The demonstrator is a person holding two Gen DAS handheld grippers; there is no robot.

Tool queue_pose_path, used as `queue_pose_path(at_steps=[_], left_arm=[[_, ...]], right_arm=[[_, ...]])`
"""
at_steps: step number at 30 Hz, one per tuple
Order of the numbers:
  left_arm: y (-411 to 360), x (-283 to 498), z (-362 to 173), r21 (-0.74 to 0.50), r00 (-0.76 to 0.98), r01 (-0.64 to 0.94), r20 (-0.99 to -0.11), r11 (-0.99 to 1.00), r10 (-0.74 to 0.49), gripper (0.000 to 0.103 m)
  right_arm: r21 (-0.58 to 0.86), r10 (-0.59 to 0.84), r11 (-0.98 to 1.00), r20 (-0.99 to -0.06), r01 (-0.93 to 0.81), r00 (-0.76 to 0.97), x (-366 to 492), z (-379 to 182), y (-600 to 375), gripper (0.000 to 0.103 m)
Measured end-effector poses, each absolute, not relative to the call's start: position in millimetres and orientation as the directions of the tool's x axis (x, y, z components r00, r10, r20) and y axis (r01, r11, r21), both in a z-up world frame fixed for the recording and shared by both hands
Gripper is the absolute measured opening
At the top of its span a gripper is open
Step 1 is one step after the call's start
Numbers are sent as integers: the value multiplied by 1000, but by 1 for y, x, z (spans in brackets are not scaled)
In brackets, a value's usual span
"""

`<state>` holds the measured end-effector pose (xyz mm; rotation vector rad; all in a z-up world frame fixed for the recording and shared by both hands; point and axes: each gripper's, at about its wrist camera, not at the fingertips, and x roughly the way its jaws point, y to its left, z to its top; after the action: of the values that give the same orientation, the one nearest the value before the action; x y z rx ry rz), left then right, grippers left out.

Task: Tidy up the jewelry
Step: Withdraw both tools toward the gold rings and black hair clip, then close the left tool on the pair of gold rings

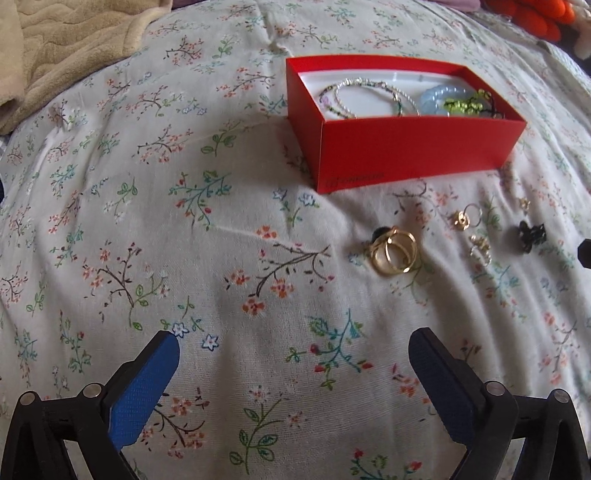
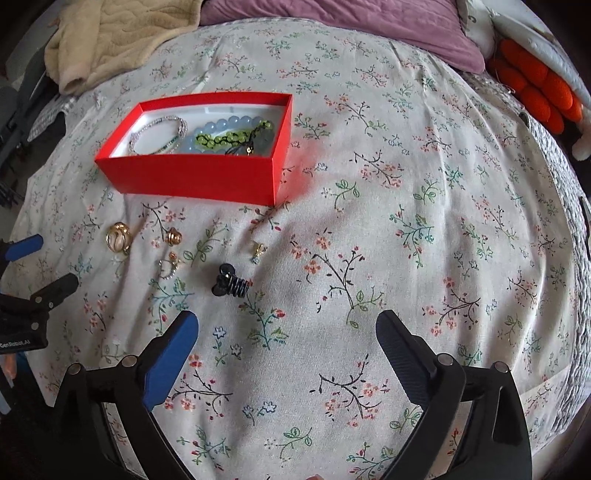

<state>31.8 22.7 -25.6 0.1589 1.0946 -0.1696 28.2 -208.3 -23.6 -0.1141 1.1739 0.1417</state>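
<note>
Floral bedspread (image 1: 184, 221) fills both views, with a beige blanket (image 2: 122, 33) and a purple pillow (image 2: 351, 22) at the far edge. On it sits the red box (image 2: 192, 177), already holding bracelets (image 2: 221, 136), while the loose pieces lie on the cloth just in front of it: gold rings (image 1: 395, 253), small earrings (image 1: 465, 218) and a black hair clip (image 2: 231, 282). Both tools are wide open and empty, nothing between the jaws. Left gripper (image 1: 293, 347) has the rings ahead and to its right, nearer than anything else. Right gripper (image 2: 286, 325) has the clip just ahead and slightly left of its left finger, the clip's long axis running roughly across the view. So I'd judge 2 pickups are on offer: left for the rings, right for the clip, then up into the box beyond. Writing: faint print on the box's front wall, too blurred to read; "GenRobot.AI" shows on the left tool's body in the right view.
</note>
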Motion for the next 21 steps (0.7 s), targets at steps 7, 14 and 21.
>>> queue_pose_path(at_steps=[7, 14, 21], left_arm=[[17, 30, -51, 45, 474, 278, -875, 959, -96, 102], [7, 24, -57, 97, 570, 290, -817, 952, -91, 103], [7, 36, -58, 83, 551, 292, -829, 953, -97, 103]], right_arm=[[-11, 57, 980, -941, -199, 334, 25, -60, -209, 99], [-52, 40, 970, -929, -237, 367, 24, -76, -205, 103], [-94, 16, 972, -886, -214, 463, 15, -82, -205, 103]])
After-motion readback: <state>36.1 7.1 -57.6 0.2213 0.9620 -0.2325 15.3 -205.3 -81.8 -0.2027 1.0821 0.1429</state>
